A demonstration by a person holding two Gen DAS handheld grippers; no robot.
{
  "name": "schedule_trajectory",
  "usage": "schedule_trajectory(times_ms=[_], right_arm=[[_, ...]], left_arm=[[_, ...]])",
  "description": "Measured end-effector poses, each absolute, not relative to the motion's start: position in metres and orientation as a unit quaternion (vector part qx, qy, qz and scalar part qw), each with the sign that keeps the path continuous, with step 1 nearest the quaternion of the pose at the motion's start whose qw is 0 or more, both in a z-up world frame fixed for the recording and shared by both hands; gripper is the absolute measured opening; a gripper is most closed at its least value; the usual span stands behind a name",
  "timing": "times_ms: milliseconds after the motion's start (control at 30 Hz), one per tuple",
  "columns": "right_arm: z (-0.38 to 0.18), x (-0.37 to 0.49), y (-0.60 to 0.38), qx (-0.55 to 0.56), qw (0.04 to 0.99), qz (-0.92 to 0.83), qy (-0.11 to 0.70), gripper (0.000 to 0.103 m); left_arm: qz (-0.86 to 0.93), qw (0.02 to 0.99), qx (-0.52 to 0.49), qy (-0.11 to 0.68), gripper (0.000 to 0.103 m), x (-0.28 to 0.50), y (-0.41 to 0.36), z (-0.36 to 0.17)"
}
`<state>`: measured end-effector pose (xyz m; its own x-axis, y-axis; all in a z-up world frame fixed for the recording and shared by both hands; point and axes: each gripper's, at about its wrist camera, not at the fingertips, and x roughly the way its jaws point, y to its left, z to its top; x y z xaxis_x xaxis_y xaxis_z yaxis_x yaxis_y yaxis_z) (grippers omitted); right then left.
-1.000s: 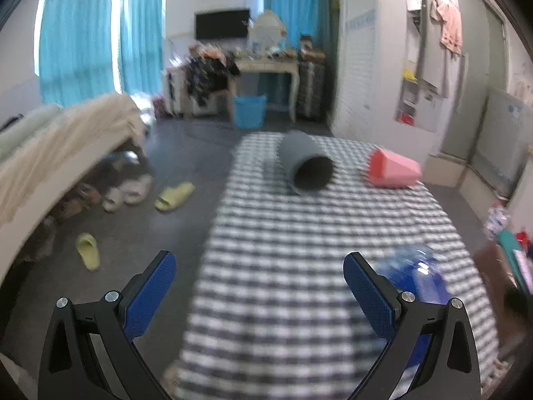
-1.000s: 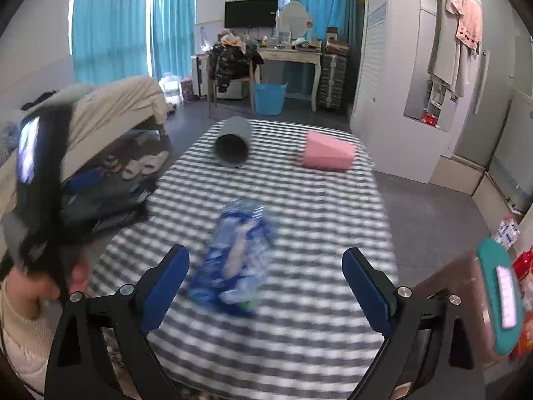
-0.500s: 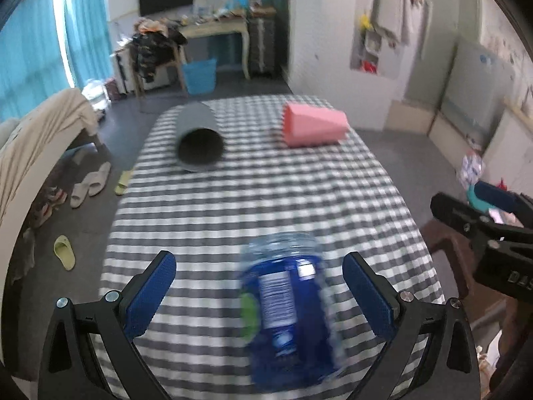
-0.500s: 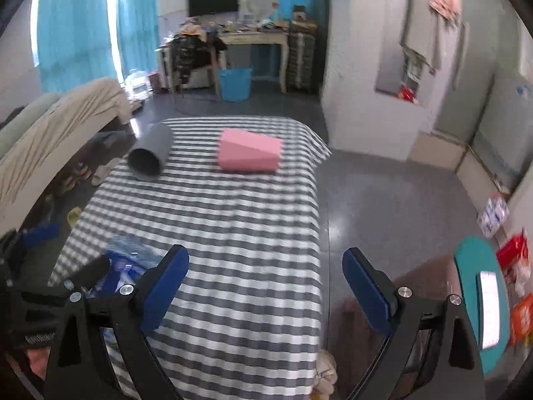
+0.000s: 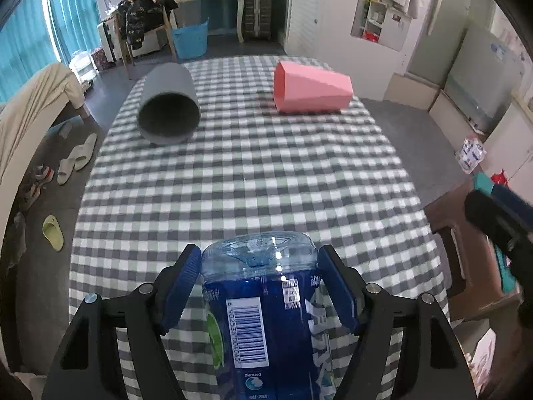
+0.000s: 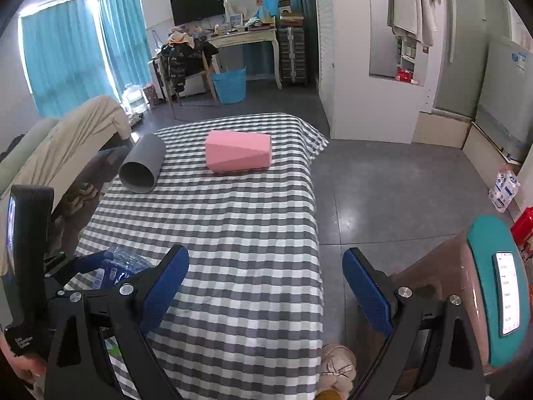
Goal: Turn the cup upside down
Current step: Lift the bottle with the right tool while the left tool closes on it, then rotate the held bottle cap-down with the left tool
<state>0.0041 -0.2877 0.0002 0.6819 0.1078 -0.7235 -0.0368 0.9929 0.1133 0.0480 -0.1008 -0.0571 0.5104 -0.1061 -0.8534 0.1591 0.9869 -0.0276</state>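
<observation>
A blue plastic bottle [image 5: 266, 303] lies on the checked tablecloth [image 5: 253, 180] at the near edge, its base pointing away from me. My left gripper [image 5: 260, 260] is shut on it, one blue pad on each side. Farther back a grey cup [image 5: 168, 105] lies on its side with its mouth toward me, and a pink faceted cup [image 5: 311, 88] lies on its side to the right. My right gripper [image 6: 265, 260] hangs open above the table's near right part, holding nothing. In the right wrist view the bottle [image 6: 123, 265] shows at the lower left, the grey cup [image 6: 141, 165] and pink cup [image 6: 238, 151] beyond.
A brown stool with a teal device [image 6: 499, 283] stands right of the table. Bare floor [image 6: 399, 193] lies to the right, a bed [image 6: 66, 133] and slippers [image 5: 75, 160] to the left. A desk and blue basket [image 6: 230, 85] stand at the back.
My left gripper swung right and in over the bottle, then closed on it. The right gripper moved off to the right and stayed open.
</observation>
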Motion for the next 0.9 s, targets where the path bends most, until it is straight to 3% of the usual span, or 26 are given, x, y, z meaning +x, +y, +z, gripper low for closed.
schedule_trajectory(times_ms=[400,767,900], right_arm=[[-0.001,0.009,-0.290,0.056,0.920,0.024,0.386,0.094],[-0.002,0.009,-0.293,0.059,0.919,0.021,0.389,0.094],[-0.001,0.009,-0.297,0.065,0.919,0.015,0.388,0.094]], left_arm=[[-0.062,0.918,0.024,0.391,0.074,0.042,-0.094,-0.016],[-0.069,0.925,0.037,0.372,0.074,0.010,-0.094,-0.015],[-0.081,0.921,0.044,0.379,0.081,-0.009,-0.092,-0.018]])
